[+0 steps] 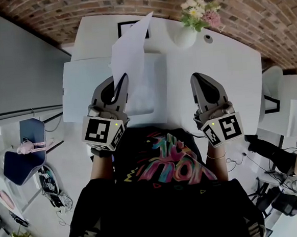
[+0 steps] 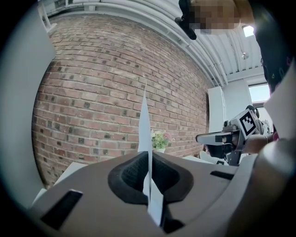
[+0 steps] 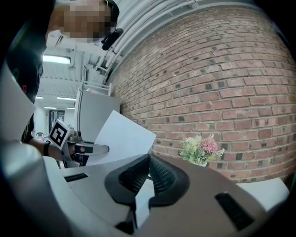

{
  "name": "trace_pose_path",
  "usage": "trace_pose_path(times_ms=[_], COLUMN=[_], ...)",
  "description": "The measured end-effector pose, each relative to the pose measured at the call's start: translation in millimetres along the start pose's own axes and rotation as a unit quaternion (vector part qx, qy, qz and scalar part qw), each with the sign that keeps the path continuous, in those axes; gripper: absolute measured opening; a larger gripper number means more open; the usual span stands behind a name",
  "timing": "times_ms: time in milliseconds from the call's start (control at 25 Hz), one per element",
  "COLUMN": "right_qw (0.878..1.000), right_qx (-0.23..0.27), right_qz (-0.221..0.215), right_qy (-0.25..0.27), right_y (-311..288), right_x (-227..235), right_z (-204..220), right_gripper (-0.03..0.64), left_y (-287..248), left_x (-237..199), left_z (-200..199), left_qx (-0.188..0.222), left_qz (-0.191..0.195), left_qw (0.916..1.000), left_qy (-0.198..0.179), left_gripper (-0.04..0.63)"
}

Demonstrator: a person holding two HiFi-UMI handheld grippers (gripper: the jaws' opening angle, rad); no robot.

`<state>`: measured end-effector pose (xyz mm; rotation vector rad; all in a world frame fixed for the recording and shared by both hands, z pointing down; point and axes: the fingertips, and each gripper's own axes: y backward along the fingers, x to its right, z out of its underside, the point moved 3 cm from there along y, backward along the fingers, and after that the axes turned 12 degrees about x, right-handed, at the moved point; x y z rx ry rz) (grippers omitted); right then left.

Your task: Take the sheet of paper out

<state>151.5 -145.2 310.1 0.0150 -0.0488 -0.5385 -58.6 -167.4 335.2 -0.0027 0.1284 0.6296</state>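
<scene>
A white sheet of paper (image 1: 130, 45) stands upright above the white table (image 1: 227, 73), pinched at its lower edge by my left gripper (image 1: 121, 79), which is shut on it. In the left gripper view the sheet (image 2: 144, 134) rises edge-on from between the dark pads of the left gripper (image 2: 148, 155). My right gripper (image 1: 195, 77) hovers level to the right, apart from the sheet, shut with nothing in it. Seen from the right gripper (image 3: 148, 157), the sheet (image 3: 121, 136) shows its flat face above the left gripper (image 3: 92, 149).
A white vase of pink and white flowers (image 1: 192, 20) stands at the table's far side by the brick wall (image 1: 242, 6). A large pale flat pad (image 1: 85, 89) lies on the table under the left gripper. A dark-framed item (image 1: 126, 27) sits behind the sheet.
</scene>
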Motion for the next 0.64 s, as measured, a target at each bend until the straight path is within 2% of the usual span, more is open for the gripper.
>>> trace_pose_path(times_ms=[640], right_qw=[1.0], right_qx=[0.003], right_qz=[0.009], right_qy=[-0.003], right_y=[0.1], right_x=[4.5], right_z=[-1.1], right_gripper=[0.02], left_y=[3.0], left_x=[-4.5], left_z=[5.4], left_qx=[-0.019], left_qz=[-0.005], left_qw=[0.9998], left_qy=[0.011], left_gripper=[0.023])
